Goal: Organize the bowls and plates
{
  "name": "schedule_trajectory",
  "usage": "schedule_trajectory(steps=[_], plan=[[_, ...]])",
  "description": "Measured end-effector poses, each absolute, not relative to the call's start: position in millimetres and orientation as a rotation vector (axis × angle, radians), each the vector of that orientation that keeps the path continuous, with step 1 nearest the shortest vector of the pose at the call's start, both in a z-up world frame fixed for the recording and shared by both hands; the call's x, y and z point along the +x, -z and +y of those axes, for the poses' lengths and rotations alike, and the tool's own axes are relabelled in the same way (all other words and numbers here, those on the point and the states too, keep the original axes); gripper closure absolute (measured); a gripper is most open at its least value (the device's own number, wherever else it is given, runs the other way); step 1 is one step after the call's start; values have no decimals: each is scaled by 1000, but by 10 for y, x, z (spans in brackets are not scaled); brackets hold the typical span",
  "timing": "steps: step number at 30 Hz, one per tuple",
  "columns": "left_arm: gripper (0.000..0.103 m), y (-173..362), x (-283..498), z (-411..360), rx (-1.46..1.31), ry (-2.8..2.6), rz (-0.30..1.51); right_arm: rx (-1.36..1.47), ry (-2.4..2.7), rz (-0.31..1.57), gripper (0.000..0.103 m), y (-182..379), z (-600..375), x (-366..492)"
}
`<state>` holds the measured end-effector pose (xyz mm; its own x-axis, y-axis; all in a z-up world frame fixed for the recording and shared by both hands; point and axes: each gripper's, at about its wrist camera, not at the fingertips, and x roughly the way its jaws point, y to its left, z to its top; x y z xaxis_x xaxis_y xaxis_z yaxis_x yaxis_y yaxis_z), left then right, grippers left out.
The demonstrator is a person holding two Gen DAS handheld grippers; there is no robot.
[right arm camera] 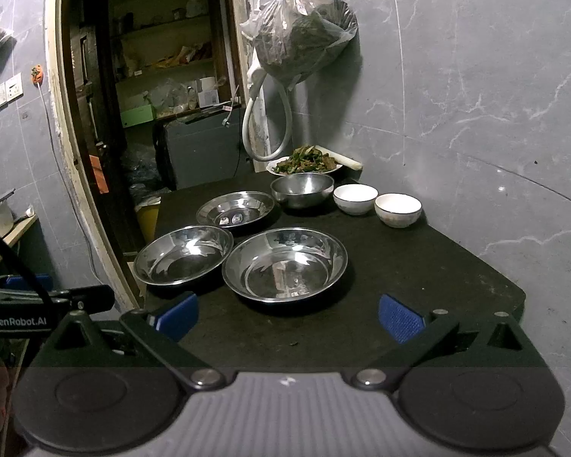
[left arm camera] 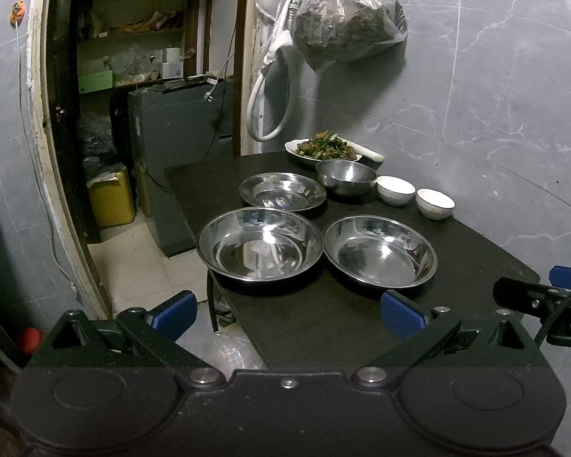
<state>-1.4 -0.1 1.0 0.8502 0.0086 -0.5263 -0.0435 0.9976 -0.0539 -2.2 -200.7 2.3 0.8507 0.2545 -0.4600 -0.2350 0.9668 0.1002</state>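
Note:
On a black table (left arm camera: 323, 323) (right arm camera: 418, 266) stand three shallow steel plates: near left (left arm camera: 260, 243) (right arm camera: 183, 254), near right (left arm camera: 380, 251) (right arm camera: 284, 263), and one behind them (left arm camera: 282, 191) (right arm camera: 235, 208). Further back are a steel bowl (left arm camera: 346, 177) (right arm camera: 302, 189) and two white bowls (left arm camera: 396, 189) (left arm camera: 435, 203) (right arm camera: 355, 198) (right arm camera: 397, 209). My left gripper (left arm camera: 287, 314) is open and empty, short of the near plates at the table's near left edge. My right gripper (right arm camera: 287, 316) is open and empty over the table's near edge, in front of the near right plate.
A white plate of cooked food (left arm camera: 323, 148) (right arm camera: 304, 162) sits at the table's far end by the grey wall. A filled plastic bag (left arm camera: 346, 19) (right arm camera: 304, 38) and a hose (left arm camera: 270, 114) hang above it. A doorway with shelves and a yellow container (left arm camera: 110, 200) lies to the left.

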Motion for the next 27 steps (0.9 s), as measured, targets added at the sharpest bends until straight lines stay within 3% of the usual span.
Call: schedule_trajectory(steps=[27], plan=[[1, -5, -14, -71, -64, -21, 558, 48, -246, 485, 0, -38, -2054, -47]])
